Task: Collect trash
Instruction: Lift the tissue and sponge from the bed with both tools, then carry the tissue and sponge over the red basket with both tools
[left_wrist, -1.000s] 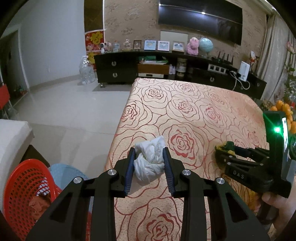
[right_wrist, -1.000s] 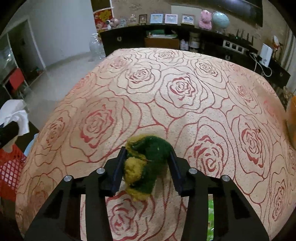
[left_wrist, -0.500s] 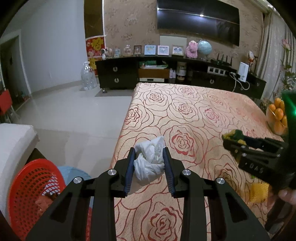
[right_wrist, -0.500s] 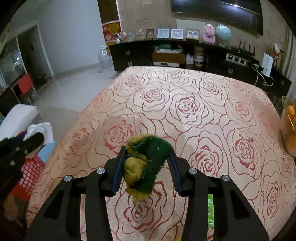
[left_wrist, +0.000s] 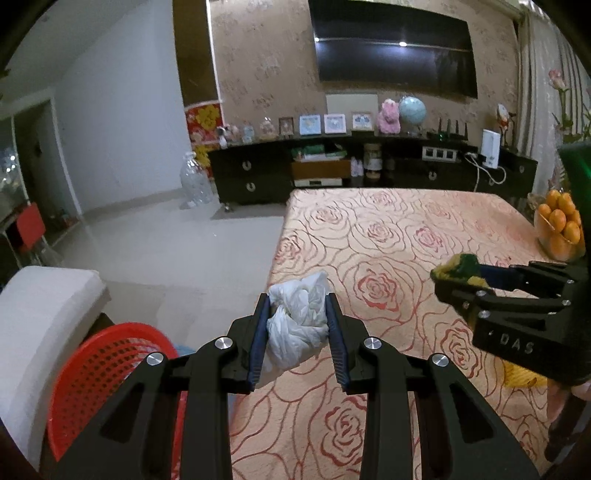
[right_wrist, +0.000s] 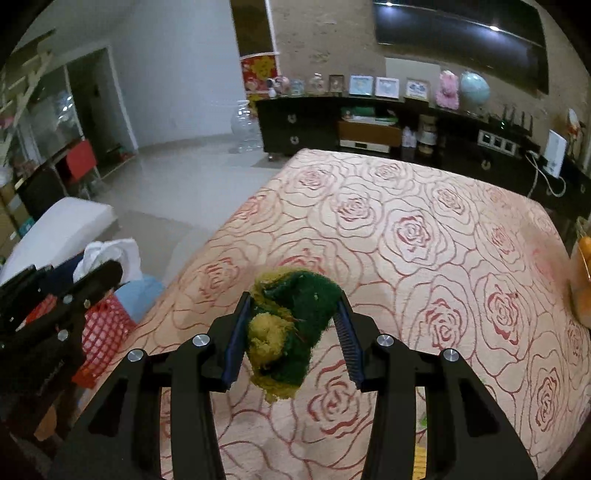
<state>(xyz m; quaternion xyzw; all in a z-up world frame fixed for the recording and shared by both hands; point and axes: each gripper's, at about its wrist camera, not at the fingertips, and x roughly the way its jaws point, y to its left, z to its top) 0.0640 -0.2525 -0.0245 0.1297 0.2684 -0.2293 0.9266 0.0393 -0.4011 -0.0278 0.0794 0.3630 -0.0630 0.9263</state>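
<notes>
My left gripper (left_wrist: 297, 314) is shut on a crumpled white wad (left_wrist: 299, 321), held in the air above the table's left edge. My right gripper (right_wrist: 293, 321) is shut on a green and yellow scouring sponge (right_wrist: 291, 328), held above the table. A red mesh basket (left_wrist: 107, 373) stands on the floor at the lower left, below and left of the left gripper. It also shows in the right wrist view (right_wrist: 101, 332), with the white wad (right_wrist: 109, 254) above it. The right gripper with the sponge (left_wrist: 458, 269) shows at the right of the left wrist view.
The table has a rose-patterned cloth (right_wrist: 406, 240). A bowl of oranges (left_wrist: 559, 229) stands at its right edge. A white cushioned seat (left_wrist: 40, 310) is beside the basket. A dark sideboard (left_wrist: 369, 173) stands against the far wall. Yellow scraps (left_wrist: 521, 376) lie under the right gripper.
Both grippers have risen and drawn back from the table with their loads. The basket shows more fully beneath the left gripper.
</notes>
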